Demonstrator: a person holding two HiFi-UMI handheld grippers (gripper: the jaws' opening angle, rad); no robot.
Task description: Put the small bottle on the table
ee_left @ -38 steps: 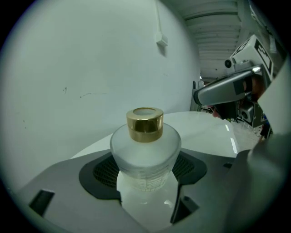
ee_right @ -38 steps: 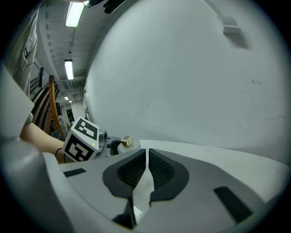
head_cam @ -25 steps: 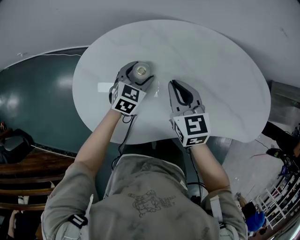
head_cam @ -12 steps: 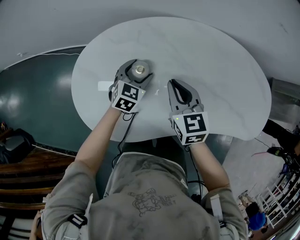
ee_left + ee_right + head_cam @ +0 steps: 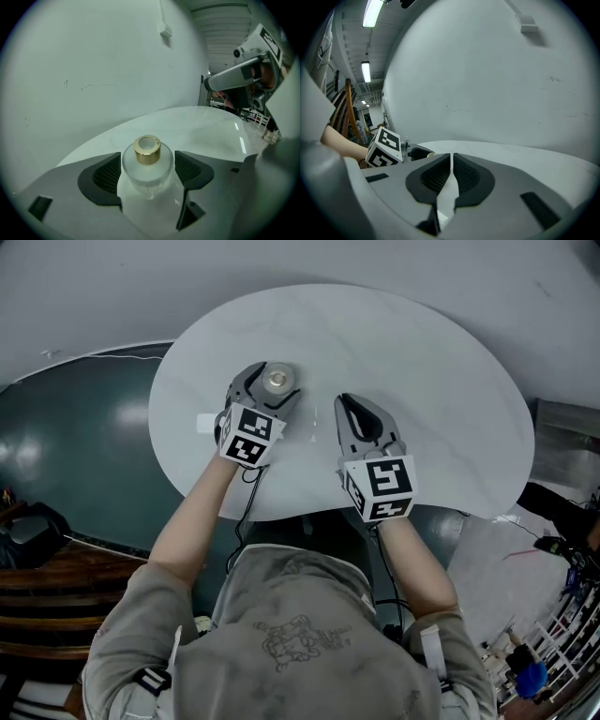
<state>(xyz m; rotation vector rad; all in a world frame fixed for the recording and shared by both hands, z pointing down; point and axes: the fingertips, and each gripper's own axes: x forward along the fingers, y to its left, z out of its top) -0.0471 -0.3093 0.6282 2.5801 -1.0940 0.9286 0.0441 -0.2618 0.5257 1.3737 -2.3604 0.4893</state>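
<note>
A small frosted glass bottle (image 5: 276,380) with a gold cap stands upright between the jaws of my left gripper (image 5: 275,382) over the left part of the round white table (image 5: 422,362). In the left gripper view the bottle (image 5: 147,164) fills the gap, with both black pads (image 5: 107,174) pressed to its sides, so the left gripper (image 5: 147,172) is shut on it. I cannot tell whether its base rests on the tabletop (image 5: 201,126). My right gripper (image 5: 346,403) hovers to the right of it, shut and holding nothing, its pads (image 5: 436,176) nearly meeting.
A small white slip (image 5: 206,421) lies on the table left of the left gripper. The table's near edge runs just under both wrists. Dark green floor (image 5: 75,446) lies to the left, with wooden furniture (image 5: 37,563) beyond. A grey wall (image 5: 497,84) rises behind the table.
My left gripper and the bottle have drifted slightly left and away from me. The right gripper has barely moved and stays shut.
</note>
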